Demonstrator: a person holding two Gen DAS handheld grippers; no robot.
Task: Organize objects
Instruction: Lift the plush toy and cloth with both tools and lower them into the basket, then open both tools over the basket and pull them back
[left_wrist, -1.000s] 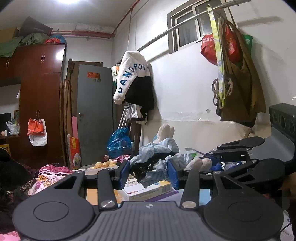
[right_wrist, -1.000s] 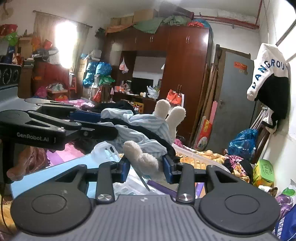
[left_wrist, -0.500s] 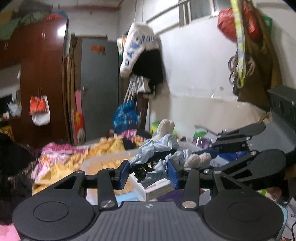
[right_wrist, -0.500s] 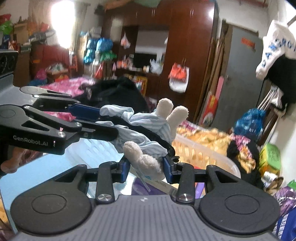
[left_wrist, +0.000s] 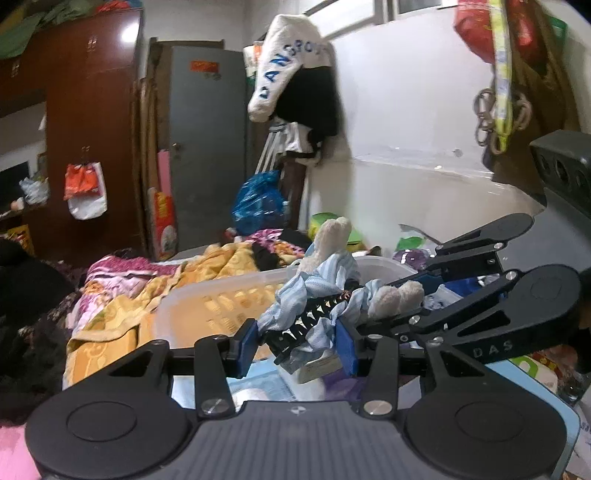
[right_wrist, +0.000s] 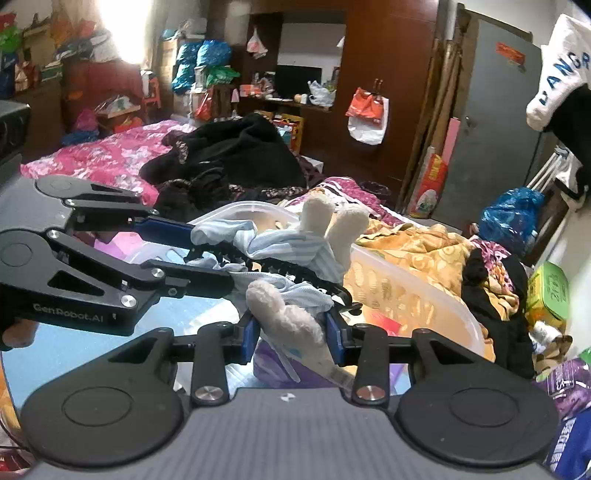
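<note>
A plush toy (right_wrist: 288, 321) with white fuzzy limbs and a blue-striped garment hangs between both grippers, above the near rim of a translucent white laundry basket (right_wrist: 406, 280). My right gripper (right_wrist: 291, 326) is shut on one white limb. My left gripper (right_wrist: 236, 254) comes in from the left and grips the striped cloth. In the left wrist view the toy (left_wrist: 328, 240) sticks up past my left gripper (left_wrist: 295, 332), which is shut on its cloth. The right gripper (left_wrist: 391, 295) holds the white limb from the right, and the basket (left_wrist: 221, 291) lies just beyond.
A yellow blanket (right_wrist: 424, 251) lies in and behind the basket. Beyond it, the bed has a pink floral quilt (right_wrist: 103, 158) and a black clothing heap (right_wrist: 236, 151). A pale blue surface (right_wrist: 74, 350) lies under the grippers. A green box (right_wrist: 546, 291) and blue bag (right_wrist: 509, 218) sit at right.
Both views have tipped downward and swung, so the basket and the bed now fill the middle. The toy has travelled with both grippers, and neither grip has altered.
</note>
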